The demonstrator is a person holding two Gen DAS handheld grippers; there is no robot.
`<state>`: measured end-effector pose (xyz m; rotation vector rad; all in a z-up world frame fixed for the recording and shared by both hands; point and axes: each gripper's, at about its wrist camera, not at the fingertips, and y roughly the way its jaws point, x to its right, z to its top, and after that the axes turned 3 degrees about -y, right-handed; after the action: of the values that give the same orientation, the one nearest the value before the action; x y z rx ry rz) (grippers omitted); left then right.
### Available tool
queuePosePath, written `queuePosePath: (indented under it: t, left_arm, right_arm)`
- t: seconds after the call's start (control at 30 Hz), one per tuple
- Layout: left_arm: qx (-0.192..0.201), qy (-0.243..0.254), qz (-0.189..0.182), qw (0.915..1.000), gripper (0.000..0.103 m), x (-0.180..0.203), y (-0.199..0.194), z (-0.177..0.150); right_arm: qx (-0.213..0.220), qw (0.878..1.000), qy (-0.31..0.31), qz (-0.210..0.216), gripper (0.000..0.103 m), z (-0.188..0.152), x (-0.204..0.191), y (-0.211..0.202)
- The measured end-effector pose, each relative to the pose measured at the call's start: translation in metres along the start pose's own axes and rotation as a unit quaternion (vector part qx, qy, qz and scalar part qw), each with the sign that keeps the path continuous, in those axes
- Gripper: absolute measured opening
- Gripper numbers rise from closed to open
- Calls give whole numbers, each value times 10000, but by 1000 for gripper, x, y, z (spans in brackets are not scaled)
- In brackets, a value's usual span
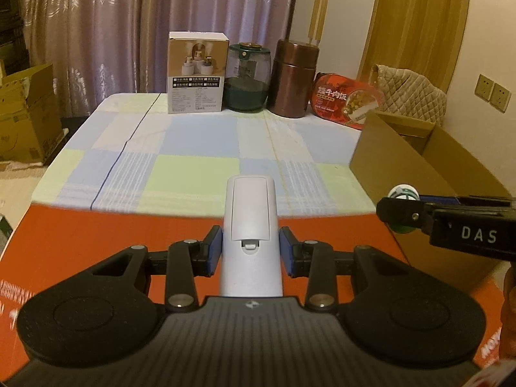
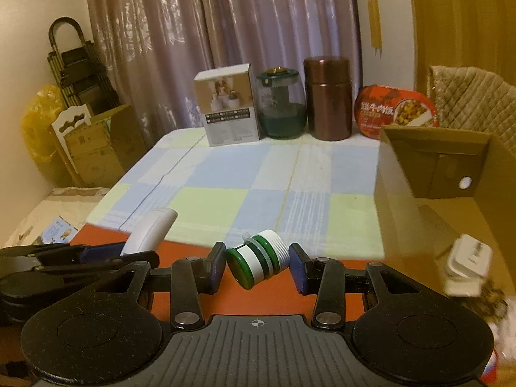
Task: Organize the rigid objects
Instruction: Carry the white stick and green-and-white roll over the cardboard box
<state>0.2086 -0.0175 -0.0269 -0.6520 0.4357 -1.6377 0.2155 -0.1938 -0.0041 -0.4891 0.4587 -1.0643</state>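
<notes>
Our left gripper (image 1: 251, 247) clamps the white remote (image 1: 250, 225) lengthwise; our right gripper (image 2: 257, 267) pinches the green-and-white bottle (image 2: 258, 258) tilted, both above the red box (image 2: 258, 300), presumably bound for the open carton (image 2: 435, 167). Sorted containers (image 2: 327, 100) line the counter's (image 2: 258, 177) far edge.

**Task objects: pose and location**

White remote-like device (image 1: 250, 235): long, pale plastic body, battery-cover side up with latch visible. It lay lengthwise between the blue pads, over the red sheet (image 1: 96, 242), its far end reaching the checked tablecloth (image 1: 193, 148). Contact with the pads could not be confirmed.

Small green-and-white jar (image 2: 258, 258): white ribbed cap, green bands, white label. It was tilted on its side, cap pointing up and right, base toward the left pad, above the red sheet's edge.
</notes>
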Motion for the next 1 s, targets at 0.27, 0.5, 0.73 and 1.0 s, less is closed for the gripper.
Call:
queuePosePath:
  t: [0.27,0.5,0.73,1.0]
  left_arm:
    - [-19,-125,-100,9999,33,21,-49,-20]
    - [53,-97,-183,9998,33,44,-86,-27]
    - [98,-104,-396,9991,33,70,-113,-33]
    - [76,63,-701,9975,33,110,-126,-38]
  right_arm:
    - [142,9997,107,-141,39,-21,-4,-55]
    - [193,9992,210,-293,39,-40,-2,-100]
    - [180,9973,306,-637,39,-52,5,-139]
    - [197,9936,304,-1067,39,-59,29,-174]
